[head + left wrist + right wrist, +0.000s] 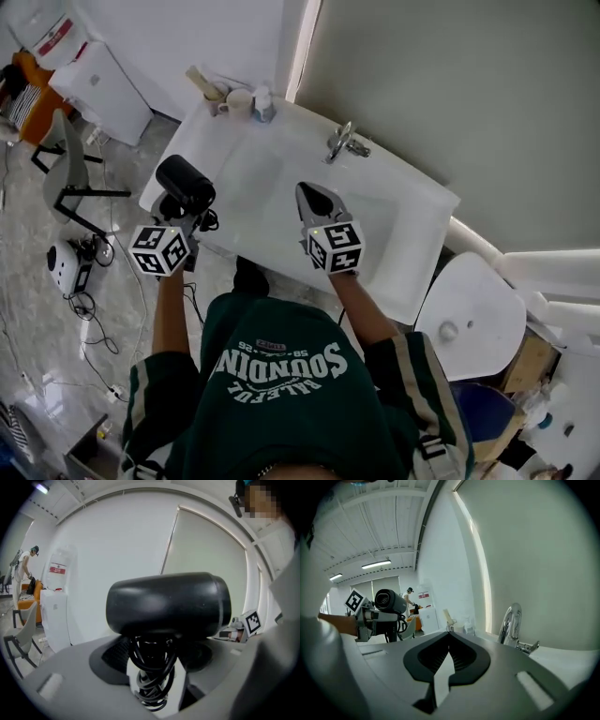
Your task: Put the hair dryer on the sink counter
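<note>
Left hand-held gripper [190, 217] clamps the dryer [168, 602] by its cord-wrapped handle [151, 665]; judged rigid, top-heavy, tip-prone. Right hand-held gripper [317, 199] is closed, empty.

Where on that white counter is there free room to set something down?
Widest bare patch: the right end of the white sink counter, past the chrome faucet. Cups crowd the back left corner; the black hair dryer hangs over the left end.

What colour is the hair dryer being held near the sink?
The hair dryer is black, its wound cord black too; the left gripper view shows it best.
</note>
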Available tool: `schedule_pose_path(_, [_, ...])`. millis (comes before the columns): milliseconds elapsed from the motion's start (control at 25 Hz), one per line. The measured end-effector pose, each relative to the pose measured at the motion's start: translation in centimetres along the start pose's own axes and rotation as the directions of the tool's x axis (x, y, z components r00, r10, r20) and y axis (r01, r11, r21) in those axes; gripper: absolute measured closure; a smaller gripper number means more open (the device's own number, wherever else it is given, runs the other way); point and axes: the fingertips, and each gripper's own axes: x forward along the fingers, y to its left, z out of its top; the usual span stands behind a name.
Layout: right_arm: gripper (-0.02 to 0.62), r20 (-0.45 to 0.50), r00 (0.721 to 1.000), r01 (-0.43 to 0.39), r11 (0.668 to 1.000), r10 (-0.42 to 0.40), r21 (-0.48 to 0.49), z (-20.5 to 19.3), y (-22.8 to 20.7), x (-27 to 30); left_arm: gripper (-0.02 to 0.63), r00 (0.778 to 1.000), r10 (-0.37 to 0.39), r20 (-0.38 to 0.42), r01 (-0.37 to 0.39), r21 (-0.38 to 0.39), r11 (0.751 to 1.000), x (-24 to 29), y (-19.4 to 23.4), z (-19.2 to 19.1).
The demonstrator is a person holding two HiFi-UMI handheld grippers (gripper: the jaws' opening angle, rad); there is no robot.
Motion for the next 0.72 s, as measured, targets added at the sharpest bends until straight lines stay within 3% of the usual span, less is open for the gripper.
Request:
schedule_pose_path(480, [0.591, -0.009, 0.982, 0.188, 0.98, -0.188, 0.064, 1.1, -1.5, 6.4, 0.273, 0.972, -0.209, -0.106, 0.216, 0.065, 0.974, 9.2, 4.1, 2.9])
schedule_pose_path(720, [0.591, -0.02, 0.972, 0.237, 0.968, -0.236, 0.088, 0.6, -2.2, 6.1, 0.273, 0.961, -0.243, -0.13, 0.252, 0.063, 0.966, 11.2, 3.8, 2.6])
